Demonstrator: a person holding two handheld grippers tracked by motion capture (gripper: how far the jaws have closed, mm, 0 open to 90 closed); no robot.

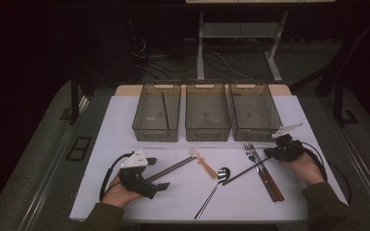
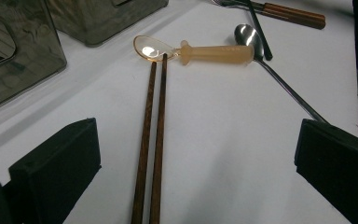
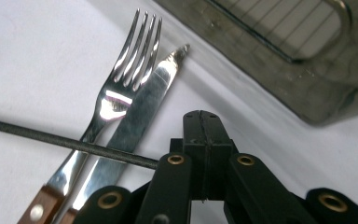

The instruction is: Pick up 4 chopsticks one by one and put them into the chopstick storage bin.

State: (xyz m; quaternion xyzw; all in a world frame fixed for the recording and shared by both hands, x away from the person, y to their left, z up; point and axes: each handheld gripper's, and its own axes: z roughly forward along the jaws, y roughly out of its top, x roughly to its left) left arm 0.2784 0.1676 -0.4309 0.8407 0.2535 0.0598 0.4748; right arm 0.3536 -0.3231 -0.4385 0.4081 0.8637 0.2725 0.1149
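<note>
Two jaws of the right gripper (image 3: 204,126) are pressed together on the end of a black chopstick (image 3: 65,142), which crosses the fork (image 3: 121,88) and knife (image 3: 142,109) near the right bin (image 1: 253,111). Left gripper (image 1: 160,174) jaws stand spread around the brown chopsticks (image 2: 151,140).

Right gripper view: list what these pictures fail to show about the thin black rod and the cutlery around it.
- Black rod: its near end is hidden behind the shut right gripper, so a grip cannot be confirmed.
- Fork and knife: wooden handles cut off by the bottom edge.
- High view: rod contact too small to judge.
</note>
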